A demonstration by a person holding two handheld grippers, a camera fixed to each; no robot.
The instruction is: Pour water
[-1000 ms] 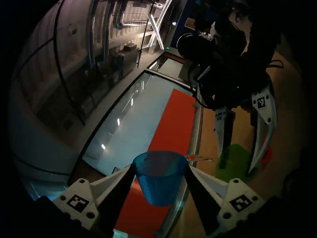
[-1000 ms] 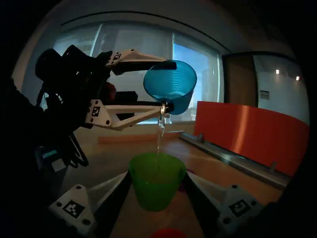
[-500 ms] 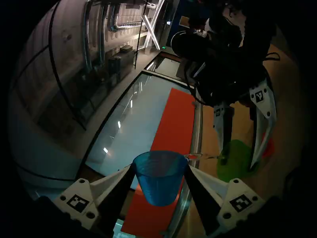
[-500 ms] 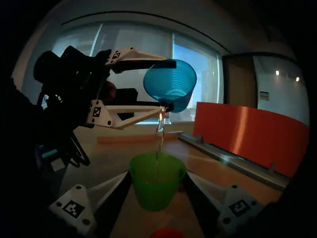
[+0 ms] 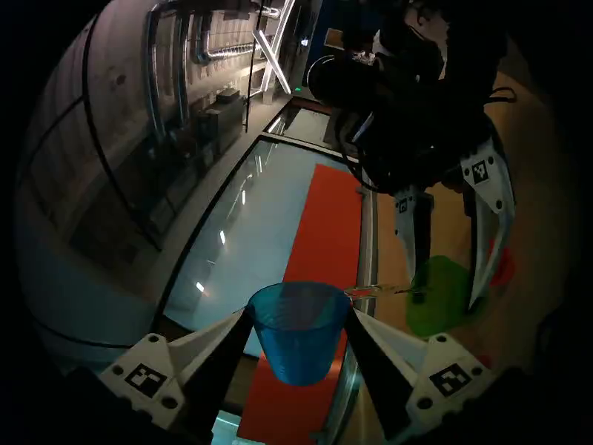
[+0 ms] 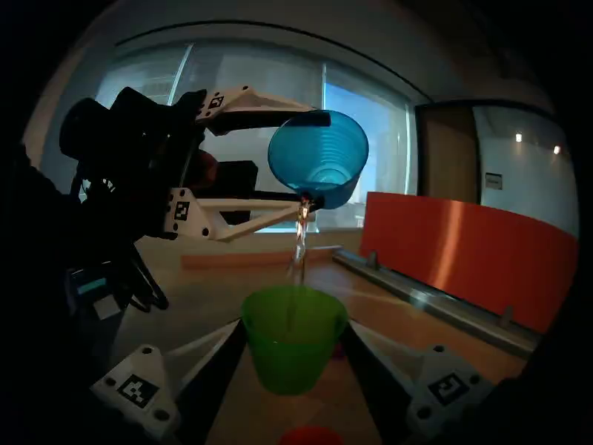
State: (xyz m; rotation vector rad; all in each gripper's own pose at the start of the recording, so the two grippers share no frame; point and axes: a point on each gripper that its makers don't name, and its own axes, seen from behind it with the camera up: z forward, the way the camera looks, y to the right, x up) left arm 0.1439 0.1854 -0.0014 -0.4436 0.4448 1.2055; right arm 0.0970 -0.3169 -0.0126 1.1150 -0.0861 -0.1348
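Left gripper view: grips a blue cup [image 5: 299,345] with the jaws of the left gripper [image 5: 299,315] closed on both its sides, tipped over. Sends a thin water stream [image 5: 379,290] from the rim toward a green cup [image 5: 445,304], clamped between the jaws of the right gripper [image 5: 446,298] over the wooden desk [image 5: 534,222].

Right gripper view: holds the green cup [image 6: 294,352] upright in the closed jaws of the right gripper [image 6: 294,326]. Shows above it the tilted blue cup [image 6: 319,156] in the left gripper [image 6: 320,158], with the water stream [image 6: 299,245] falling into the green cup. Has an orange panel [image 6: 474,252] to the right.
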